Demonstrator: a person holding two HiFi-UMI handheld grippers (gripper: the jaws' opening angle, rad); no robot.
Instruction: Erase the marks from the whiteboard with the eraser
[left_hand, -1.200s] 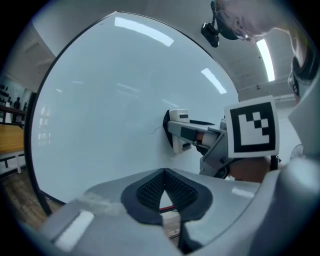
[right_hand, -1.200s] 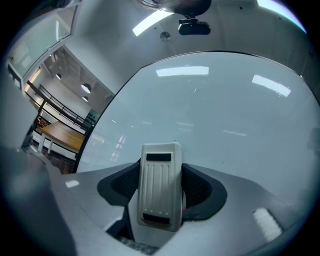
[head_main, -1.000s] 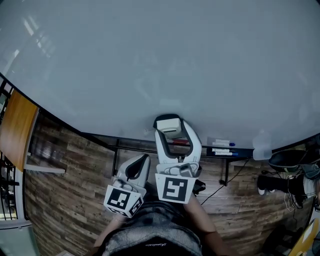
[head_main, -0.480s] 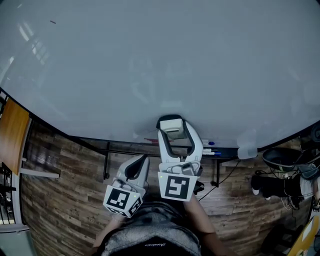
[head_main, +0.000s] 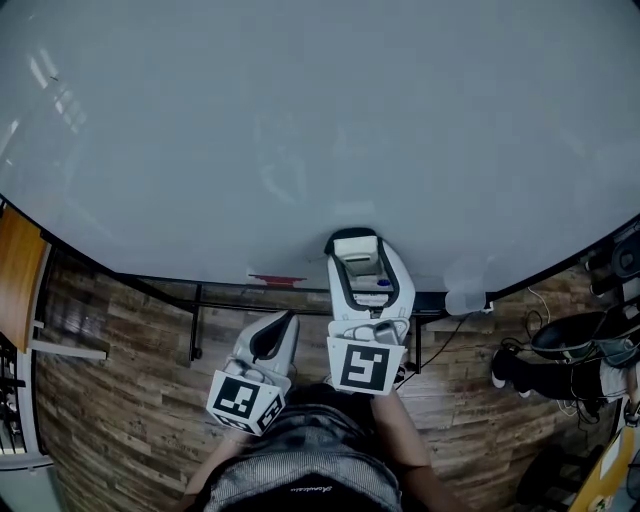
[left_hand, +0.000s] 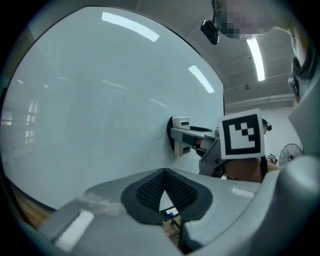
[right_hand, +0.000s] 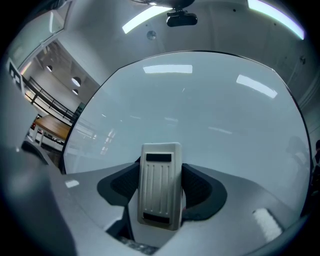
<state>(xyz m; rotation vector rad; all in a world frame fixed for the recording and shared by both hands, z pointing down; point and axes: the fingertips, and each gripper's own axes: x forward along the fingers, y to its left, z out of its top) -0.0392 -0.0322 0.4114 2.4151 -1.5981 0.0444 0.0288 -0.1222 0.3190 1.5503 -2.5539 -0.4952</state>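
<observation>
1. The right gripper (head_main: 357, 243) is clamped on a white eraser (right_hand: 160, 192), pressing it flat against the whiteboard (head_main: 300, 130) near its bottom edge.
2. The left gripper (head_main: 276, 335) hangs lower, off the board, jaws together and empty.
3. A red marker (head_main: 278, 279) lies along the board's bottom edge.

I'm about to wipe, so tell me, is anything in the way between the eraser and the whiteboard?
Nothing visible is. The right gripper is shut on the eraser, which in the left gripper view appears to sit right against the whiteboard. The left gripper, shut and empty, hangs lower, clear of both.
</observation>
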